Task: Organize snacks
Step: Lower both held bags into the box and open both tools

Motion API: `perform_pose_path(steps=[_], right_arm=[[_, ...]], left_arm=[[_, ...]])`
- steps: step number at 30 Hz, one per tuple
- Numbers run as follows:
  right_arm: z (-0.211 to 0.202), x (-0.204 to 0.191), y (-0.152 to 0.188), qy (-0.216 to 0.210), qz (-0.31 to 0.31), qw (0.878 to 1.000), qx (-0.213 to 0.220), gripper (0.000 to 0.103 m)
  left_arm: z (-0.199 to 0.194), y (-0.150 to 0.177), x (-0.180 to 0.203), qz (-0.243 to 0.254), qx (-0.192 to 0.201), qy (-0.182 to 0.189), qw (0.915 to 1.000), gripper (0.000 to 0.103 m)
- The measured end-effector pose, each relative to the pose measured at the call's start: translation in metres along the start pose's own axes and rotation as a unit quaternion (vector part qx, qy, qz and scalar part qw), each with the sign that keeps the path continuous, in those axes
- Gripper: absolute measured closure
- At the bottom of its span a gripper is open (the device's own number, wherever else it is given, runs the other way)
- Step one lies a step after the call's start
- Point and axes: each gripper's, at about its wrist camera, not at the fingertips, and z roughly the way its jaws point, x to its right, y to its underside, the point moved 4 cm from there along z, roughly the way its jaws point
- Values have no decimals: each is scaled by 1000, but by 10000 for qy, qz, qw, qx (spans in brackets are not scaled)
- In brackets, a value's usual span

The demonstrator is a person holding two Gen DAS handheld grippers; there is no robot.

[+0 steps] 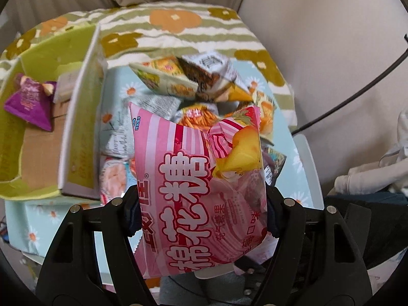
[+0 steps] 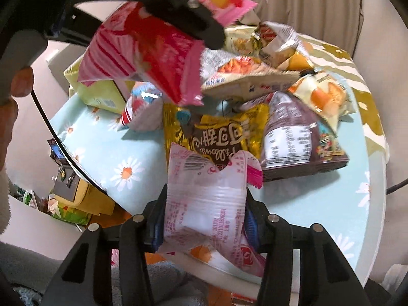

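My left gripper [image 1: 202, 211] is shut on a pink striped marshmallow bag [image 1: 193, 178] and holds it above the table, right of the green cardboard box [image 1: 76, 132]. The same bag [image 2: 142, 53] and the left gripper's finger [image 2: 193, 23] show at the upper left of the right wrist view. My right gripper [image 2: 204, 219] is shut on a pale pink-and-white snack bag [image 2: 206, 204], seen from its back, above the table's near edge. A pile of snack bags [image 2: 255, 97] lies on the table beyond both grippers.
A purple snack bag [image 1: 30, 102] lies inside the green box at the left. A yellow-and-brown bag [image 2: 216, 132] and a dark bag [image 2: 301, 137] lie just ahead of the right gripper. The round table [image 2: 331, 204] has a light blue daisy cloth. A cable [image 1: 357, 86] runs at the right.
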Motion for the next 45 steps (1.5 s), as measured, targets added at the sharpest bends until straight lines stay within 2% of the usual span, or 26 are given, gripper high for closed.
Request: perform_pose_path(steps=[8,19,24,30,37,45], right_arm=[[-50,3,-22,68,90,9995,282,56],[-115,-13,-104,31,-431,9946,947,56],[-120,-35,-148,-93,-488,9925,1120,56],[-99,-76,-193,-239,-628,9910,1156,56],[-42,-119,-241,-403,-156,9954,854,56],[26,-139,-276,-171,292,9981,507,56]], left_arm=[[-61,-10,-18,-338,573,-124,9977,34],[-142,-11,-82,-874,1305,-618,9856,34],[-162,-16,-124,-1004,1419,-858,9810,34],[-160,-22,-193,-1130,1289,-1005,9801,34],[-128,-33,-270,-1281,958,-975,9823,34],[-74,-51,-318,-1114,538,-946,9878,33]])
